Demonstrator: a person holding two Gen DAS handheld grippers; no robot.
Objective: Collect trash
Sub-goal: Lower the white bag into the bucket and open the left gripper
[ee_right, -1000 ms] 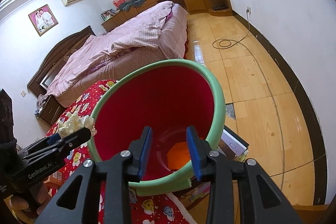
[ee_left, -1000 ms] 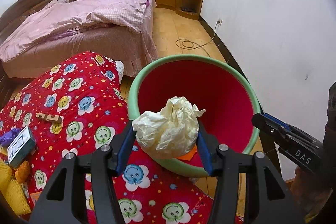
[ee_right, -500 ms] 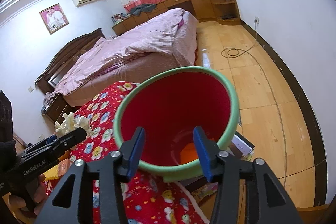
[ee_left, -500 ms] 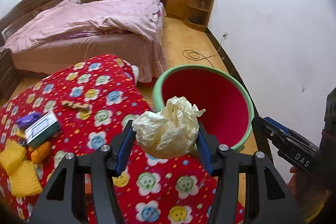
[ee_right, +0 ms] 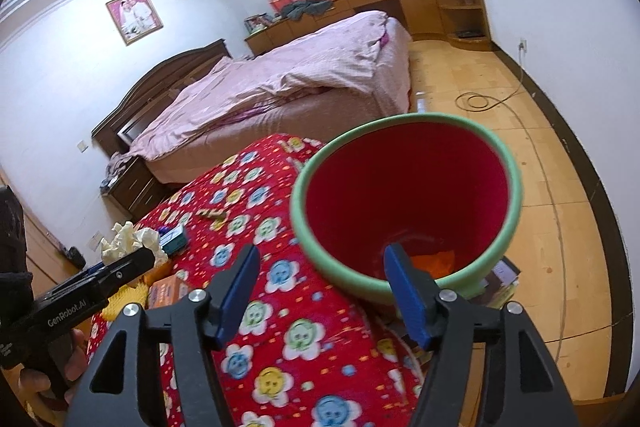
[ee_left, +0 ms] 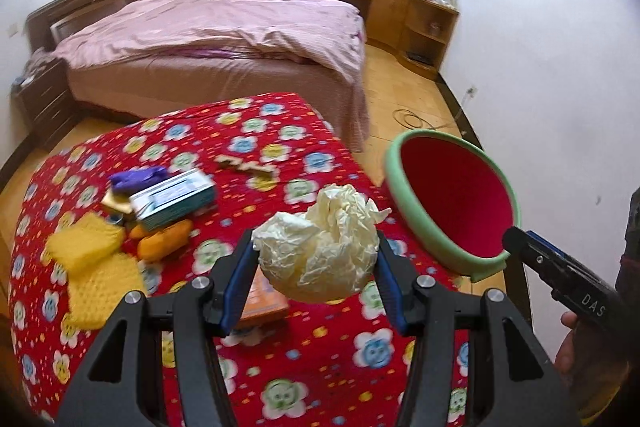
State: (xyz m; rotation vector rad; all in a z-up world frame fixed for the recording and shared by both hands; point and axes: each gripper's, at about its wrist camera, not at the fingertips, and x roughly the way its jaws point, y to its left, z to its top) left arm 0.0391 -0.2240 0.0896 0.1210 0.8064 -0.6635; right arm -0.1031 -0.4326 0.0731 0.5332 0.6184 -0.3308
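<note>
Gripping crumpled cream paper ball (ee_left: 320,243), left gripper (ee_left: 314,279).

Left wrist view: looks forward and down along its black fingers, close above the red flower-print quilt (ee_left: 320,367); the pink-covered wooden bed (ee_left: 224,39) lies far. Right wrist view: same downward slant, nearer to the red bin with green rim (ee_right: 404,187), facing the bed (ee_right: 312,67) and curtained window. Shared: quilt (ee_right: 280,339), bin (ee_left: 460,203), bed. Each view catches the other gripper at its edge.
</note>
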